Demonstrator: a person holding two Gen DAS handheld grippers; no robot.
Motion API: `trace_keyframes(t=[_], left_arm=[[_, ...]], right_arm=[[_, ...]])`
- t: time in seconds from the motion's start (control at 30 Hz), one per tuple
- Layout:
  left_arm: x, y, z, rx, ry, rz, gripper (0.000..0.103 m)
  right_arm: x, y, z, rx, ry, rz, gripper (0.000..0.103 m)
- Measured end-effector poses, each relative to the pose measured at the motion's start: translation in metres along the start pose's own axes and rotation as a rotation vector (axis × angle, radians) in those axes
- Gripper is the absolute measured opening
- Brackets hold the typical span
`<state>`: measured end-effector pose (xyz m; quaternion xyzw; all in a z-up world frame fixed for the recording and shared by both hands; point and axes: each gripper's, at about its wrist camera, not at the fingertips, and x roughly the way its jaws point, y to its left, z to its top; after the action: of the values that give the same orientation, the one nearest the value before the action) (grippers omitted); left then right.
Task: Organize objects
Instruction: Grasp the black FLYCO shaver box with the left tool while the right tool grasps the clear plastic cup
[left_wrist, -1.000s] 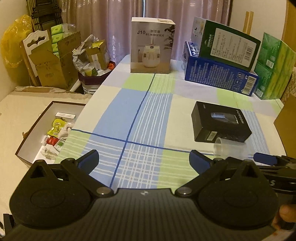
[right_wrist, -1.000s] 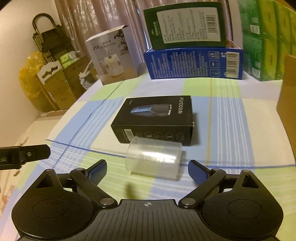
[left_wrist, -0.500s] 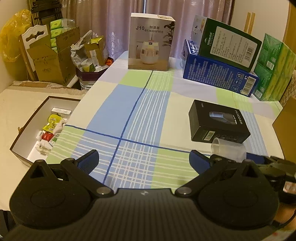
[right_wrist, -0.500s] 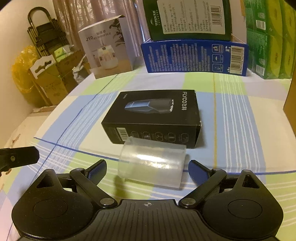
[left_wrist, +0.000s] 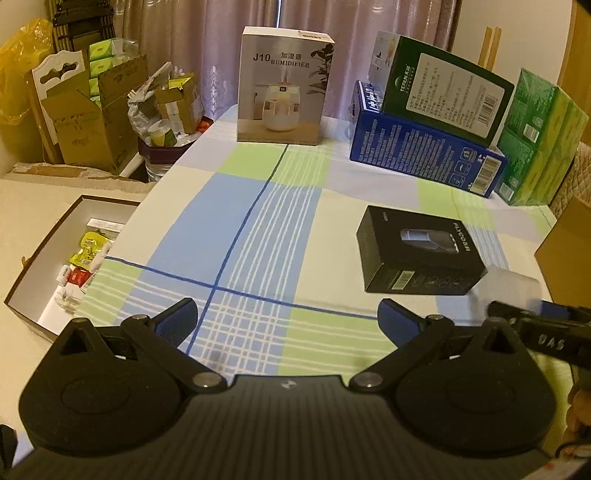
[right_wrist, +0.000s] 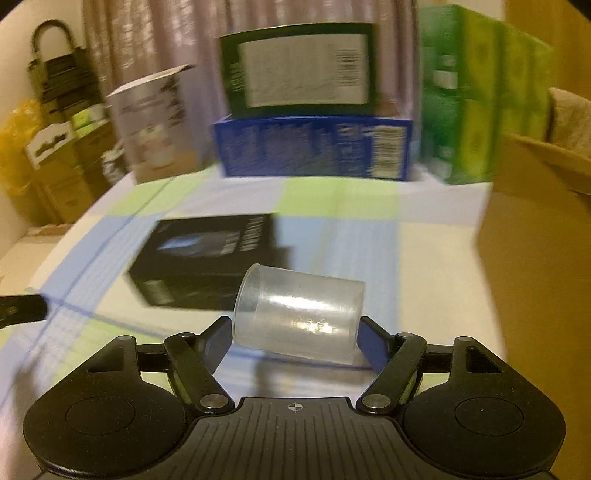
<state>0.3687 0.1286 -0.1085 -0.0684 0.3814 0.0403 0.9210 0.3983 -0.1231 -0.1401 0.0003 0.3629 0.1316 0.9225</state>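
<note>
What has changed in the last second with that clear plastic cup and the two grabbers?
The right gripper moved forward and closed its fingers on the clear cup, which lay on its side by the black box; the cup now looks tilted and possibly lifted. The left gripper stayed open, holding nothing. The boxes on the tablecloth kept their places.

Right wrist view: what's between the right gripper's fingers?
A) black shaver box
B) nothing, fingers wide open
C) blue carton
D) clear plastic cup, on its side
D: the right gripper has closed both blue fingers against the ends of the clear plastic cup, which is on its side in front of the black box.
</note>
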Motion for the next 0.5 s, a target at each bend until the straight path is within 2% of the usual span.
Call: trace_keyframes(t=[0.1, 0.27, 0.4, 0.5], left_arm=[[0.002, -0.003, 0.001, -0.003, 0.0, -0.006, 0.102], [0.007, -0.012, 0.002, 0.028, 0.003, -0.021, 0.102], [0.008, -0.012, 0.002, 0.046, 0.007, -0.025, 0.102], [0.007, -0.009, 0.004, 0.044, 0.002, -0.024, 0.102]], right_arm=[[0.006, -0.02, 0.004, 0.051, 0.006, -0.027, 0.07], [0.026, -0.022, 0.012, 0.004, 0.037, -0.019, 0.07], [0.025, -0.006, 0.004, -0.082, 0.06, 0.13, 0.07], [0.014, 0.016, -0.001, -0.196, 0.088, 0.304, 0.07]])
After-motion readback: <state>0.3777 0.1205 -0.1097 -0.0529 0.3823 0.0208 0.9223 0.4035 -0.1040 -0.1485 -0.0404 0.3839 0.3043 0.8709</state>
